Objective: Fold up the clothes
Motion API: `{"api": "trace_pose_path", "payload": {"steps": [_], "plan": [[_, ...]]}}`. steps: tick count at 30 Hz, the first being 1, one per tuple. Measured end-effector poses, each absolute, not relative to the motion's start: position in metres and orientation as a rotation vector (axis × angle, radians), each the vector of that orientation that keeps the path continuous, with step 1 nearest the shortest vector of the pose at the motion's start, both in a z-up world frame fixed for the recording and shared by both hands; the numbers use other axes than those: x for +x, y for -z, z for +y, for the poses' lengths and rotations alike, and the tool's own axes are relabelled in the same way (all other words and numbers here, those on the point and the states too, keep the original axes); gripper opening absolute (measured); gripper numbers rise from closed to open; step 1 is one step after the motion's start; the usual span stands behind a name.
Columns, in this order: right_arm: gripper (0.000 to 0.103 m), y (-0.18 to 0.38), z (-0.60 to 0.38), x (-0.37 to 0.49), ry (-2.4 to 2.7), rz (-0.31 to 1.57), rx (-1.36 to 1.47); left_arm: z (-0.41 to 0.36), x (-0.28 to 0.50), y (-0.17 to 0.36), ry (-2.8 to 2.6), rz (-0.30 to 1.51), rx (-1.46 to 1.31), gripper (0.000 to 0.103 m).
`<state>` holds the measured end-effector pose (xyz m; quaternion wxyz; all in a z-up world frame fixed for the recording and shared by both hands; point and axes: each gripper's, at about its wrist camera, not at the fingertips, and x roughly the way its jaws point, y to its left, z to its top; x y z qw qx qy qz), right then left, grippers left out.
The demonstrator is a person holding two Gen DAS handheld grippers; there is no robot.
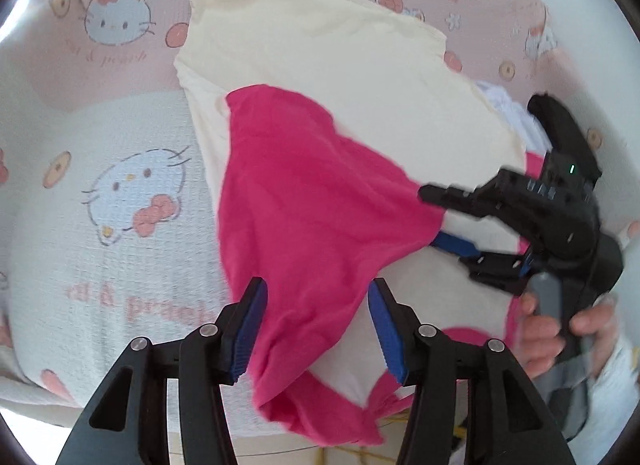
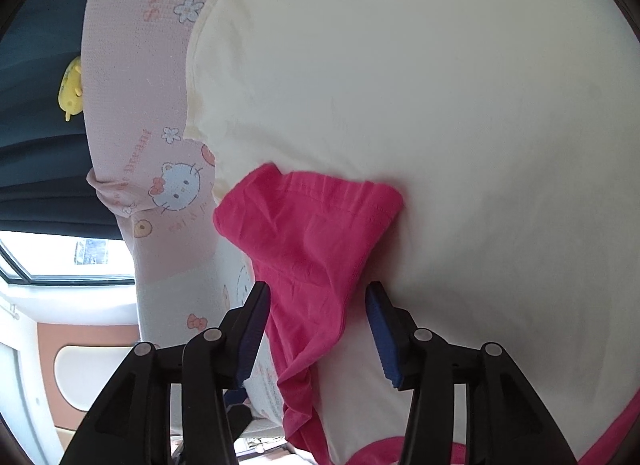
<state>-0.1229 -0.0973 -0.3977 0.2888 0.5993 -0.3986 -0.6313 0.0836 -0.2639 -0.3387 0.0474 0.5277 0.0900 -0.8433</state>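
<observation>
Pink sleeve lies folded over cream shirt body, w/ cloth running btwn both grippers' pads. Left gripper jaws spread, not pinching; right gripper likewise. Sleeve's long axis runs diagonally across the shirt, cuff pointing inward.

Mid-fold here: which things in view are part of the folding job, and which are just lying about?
Part of the job:
- cream garment with the pink sleeve laid across it
- left gripper, open astride the sleeve
- right gripper, open astride the sleeve

Just lying about:
- cartoon-cat blanket underneath
- yellow plush toy at the edge
- white cloth beyond the garment
</observation>
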Motion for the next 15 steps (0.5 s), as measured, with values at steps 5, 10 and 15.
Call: {"api": "trace_pose_path", "payload": {"steps": [5, 10, 15], "plan": [[0.051, 0.401, -0.099, -0.117, 1.656, -1.077, 1.607, -0.28, 0.108, 0.359, 2.482, 0.332, 1.683, 0.049], [0.052, 0.403, -0.1, -0.11, 1.628, -1.108, 1.619, -0.292, 0.122, 0.368, 2.437, 0.399, 1.691, 0.049], [0.052, 0.402, -0.106, -0.105, 1.62, -1.073, 1.634, -0.29, 0.123, 0.372, 2.438, 0.408, 1.719, 0.049]]}}
